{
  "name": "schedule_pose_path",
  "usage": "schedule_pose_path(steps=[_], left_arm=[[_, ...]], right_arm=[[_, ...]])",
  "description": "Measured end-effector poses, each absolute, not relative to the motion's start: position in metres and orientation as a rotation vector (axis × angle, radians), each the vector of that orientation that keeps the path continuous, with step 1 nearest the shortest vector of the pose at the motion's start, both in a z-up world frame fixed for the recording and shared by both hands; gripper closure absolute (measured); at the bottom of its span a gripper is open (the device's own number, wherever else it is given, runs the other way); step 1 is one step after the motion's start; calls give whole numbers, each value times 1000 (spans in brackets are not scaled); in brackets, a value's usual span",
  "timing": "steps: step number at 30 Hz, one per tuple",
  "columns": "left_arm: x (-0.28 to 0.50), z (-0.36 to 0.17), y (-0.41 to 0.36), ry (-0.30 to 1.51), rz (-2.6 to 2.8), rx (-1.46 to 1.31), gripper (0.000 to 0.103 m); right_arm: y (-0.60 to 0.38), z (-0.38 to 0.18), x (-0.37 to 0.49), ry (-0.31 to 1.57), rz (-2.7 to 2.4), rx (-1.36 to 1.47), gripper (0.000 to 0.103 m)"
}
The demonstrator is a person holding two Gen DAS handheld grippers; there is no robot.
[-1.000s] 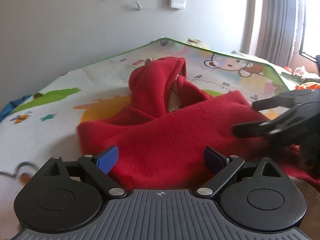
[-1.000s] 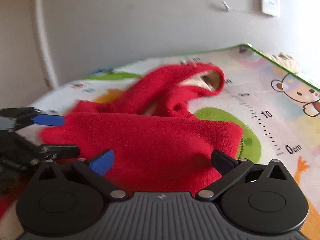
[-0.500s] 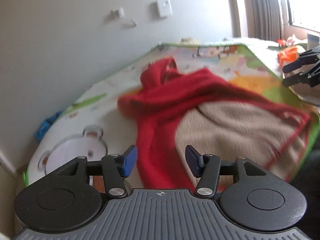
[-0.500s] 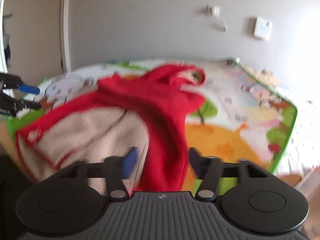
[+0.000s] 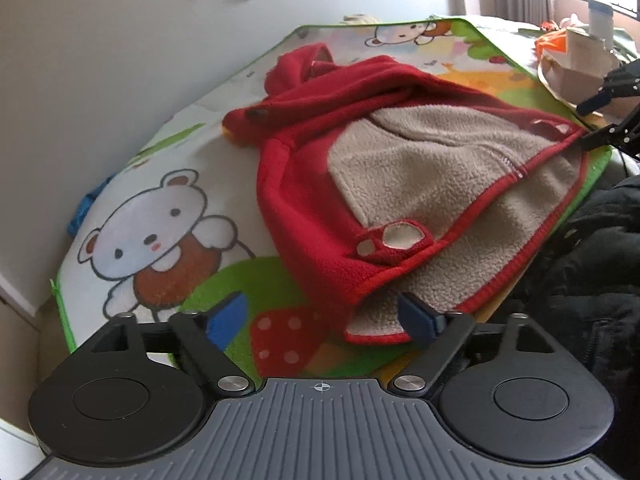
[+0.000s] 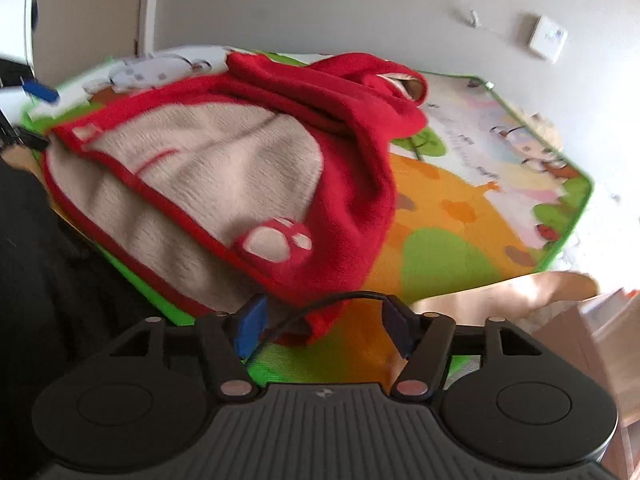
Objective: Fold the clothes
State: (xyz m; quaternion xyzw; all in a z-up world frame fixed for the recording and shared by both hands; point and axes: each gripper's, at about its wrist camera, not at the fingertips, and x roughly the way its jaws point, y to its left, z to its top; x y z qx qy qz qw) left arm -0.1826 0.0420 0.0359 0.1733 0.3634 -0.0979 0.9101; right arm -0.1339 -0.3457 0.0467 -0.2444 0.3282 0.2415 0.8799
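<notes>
A red hooded fleece (image 5: 304,184) with beige lining (image 5: 420,176) lies spread on the cartoon play mat (image 5: 160,240), lining up over its near half, hood (image 5: 300,64) at the far end. My left gripper (image 5: 320,316) is open at the near hem, with a hem corner beside its right finger. In the right wrist view the fleece (image 6: 352,184) spreads left of centre. My right gripper (image 6: 325,326) is open with a red hem corner and a black cable lying between its fingers. Each gripper shows at the other view's edge: right gripper (image 5: 608,96), left gripper (image 6: 36,92).
A grey wall with switch plates (image 6: 548,38) stands behind the mat. A cardboard box (image 5: 580,64) with items sits at the mat's far right corner near a curtained window. Dark clothing (image 5: 592,264) fills the near side. A blue item (image 5: 84,208) lies off the mat's left edge.
The fleece's lower half was flipped back toward the near edge, baring its beige lining. Both grippers pulled back, moved apart, and their fingers have spread wider than half a second ago.
</notes>
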Motion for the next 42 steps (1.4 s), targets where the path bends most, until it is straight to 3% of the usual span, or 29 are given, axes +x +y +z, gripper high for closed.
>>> schedule_pose_path(steps=[2, 3, 4, 6, 16, 27, 34, 42], left_arm=[[-177, 30, 41, 753, -159, 389, 13], [-173, 29, 43, 751, -131, 402, 13], [-171, 29, 46, 747, -101, 404, 13], [-167, 35, 55, 738, -69, 377, 8], [-149, 116, 76, 535, -54, 292, 7], [-14, 121, 98, 495, -29, 224, 5], [93, 88, 109, 566, 48, 123, 4], [154, 24, 131, 743, 29, -96, 4]], right_arm=[[-344, 41, -134, 639, 428, -595, 35], [-344, 39, -134, 614, 397, -633, 28], [-346, 41, -134, 607, 392, -625, 27], [-351, 46, -134, 593, 381, -609, 27], [-361, 122, -118, 377, 332, -549, 26], [-328, 141, -1, 316, 271, -613, 21], [-300, 118, 111, 346, 206, -560, 21], [-286, 26, 213, 577, 112, -515, 21]])
